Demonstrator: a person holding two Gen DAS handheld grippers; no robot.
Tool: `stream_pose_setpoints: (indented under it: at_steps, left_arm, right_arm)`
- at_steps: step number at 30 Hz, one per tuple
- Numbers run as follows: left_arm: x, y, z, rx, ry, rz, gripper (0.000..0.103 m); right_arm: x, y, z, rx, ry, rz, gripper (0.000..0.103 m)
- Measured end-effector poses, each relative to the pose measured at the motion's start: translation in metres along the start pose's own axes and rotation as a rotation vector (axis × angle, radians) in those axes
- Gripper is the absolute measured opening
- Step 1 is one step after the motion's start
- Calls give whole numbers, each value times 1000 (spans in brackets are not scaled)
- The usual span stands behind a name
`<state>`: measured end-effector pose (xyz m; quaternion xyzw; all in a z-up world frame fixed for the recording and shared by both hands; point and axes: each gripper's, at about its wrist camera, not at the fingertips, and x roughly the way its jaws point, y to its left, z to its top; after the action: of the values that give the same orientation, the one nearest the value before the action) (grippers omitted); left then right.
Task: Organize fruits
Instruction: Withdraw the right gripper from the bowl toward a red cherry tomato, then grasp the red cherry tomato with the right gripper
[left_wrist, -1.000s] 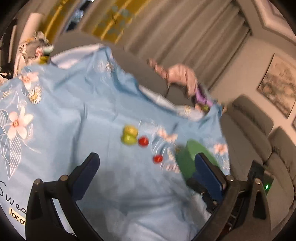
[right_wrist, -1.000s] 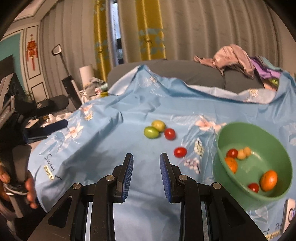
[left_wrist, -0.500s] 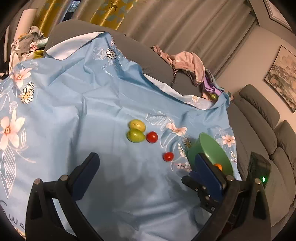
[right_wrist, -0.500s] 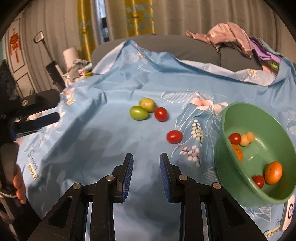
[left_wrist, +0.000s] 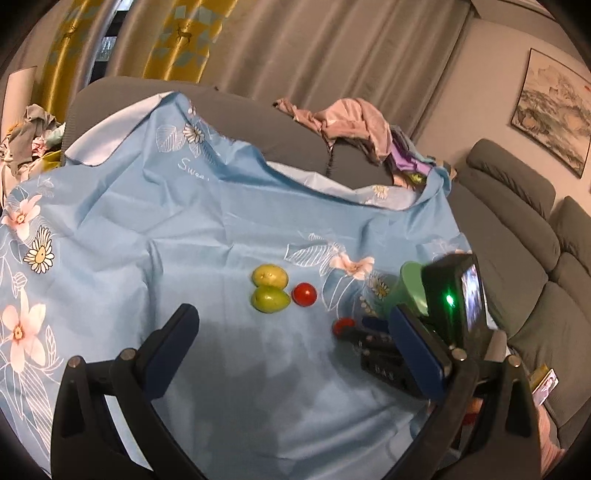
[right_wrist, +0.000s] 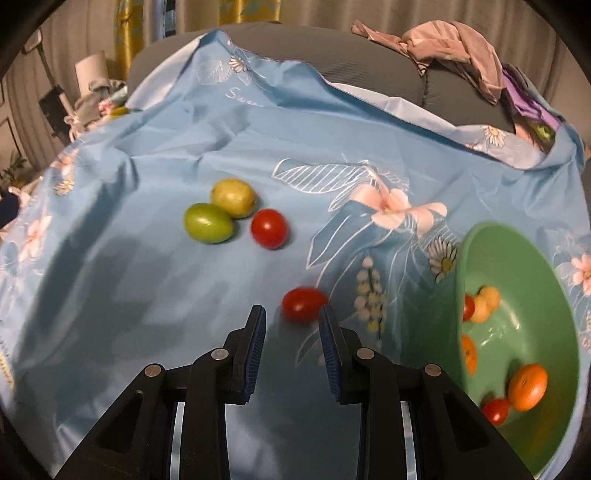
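Covering the whole work surface is a blue flowered cloth (left_wrist: 184, 229), with curtains (left_wrist: 295, 55), a grey sofa (left_wrist: 517, 221) and a heap of clothes (left_wrist: 351, 122) beyond its far edge. In the left view the left claw (left_wrist: 291, 315) is spread wide and empty above the cloth's near edge. Past it lie two green fruits (left_wrist: 269, 288) touching each other and the far tomato (left_wrist: 304, 294) just beside them. The right claw (left_wrist: 369, 325) partly hides the green bowl (left_wrist: 410, 284). In the right view the right claw (right_wrist: 291, 317) is drawn in almost closed and grips nothing. The near tomato (right_wrist: 303, 309) lies on the cloth just ahead of its tips, toward the right pad. The green bowl (right_wrist: 517, 251) at the cloth's right edge holds an orange (right_wrist: 528, 382) and other small fruits.
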<state>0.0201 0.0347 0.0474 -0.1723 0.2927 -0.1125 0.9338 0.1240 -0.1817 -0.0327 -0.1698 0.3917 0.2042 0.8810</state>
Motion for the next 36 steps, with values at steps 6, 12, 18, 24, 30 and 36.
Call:
stream_pose_setpoints:
  at_steps: [6, 12, 18, 24, 30, 36]
  left_arm:
    - [7, 13, -1, -11, 22, 27, 103]
    - [10, 22, -1, -14, 31, 61, 103]
    - [15, 19, 0, -3, 52, 59, 103]
    - [29, 0, 3, 65, 97, 76, 103]
    - [78, -29, 4, 132, 235, 73, 103]
    - [142, -44, -4, 90, 416, 22, 103]
  right_arm:
    - [22, -6, 15, 2, 64, -7, 36]
    - [35, -6, 19, -9, 112, 44, 36]
    - [28, -6, 12, 3, 90, 104, 33]
    - [-13, -7, -3, 20, -7, 218, 33]
    - [-41, -18, -30, 7, -71, 307, 33]
    - [-48, -37, -45, 47, -105, 380, 33]
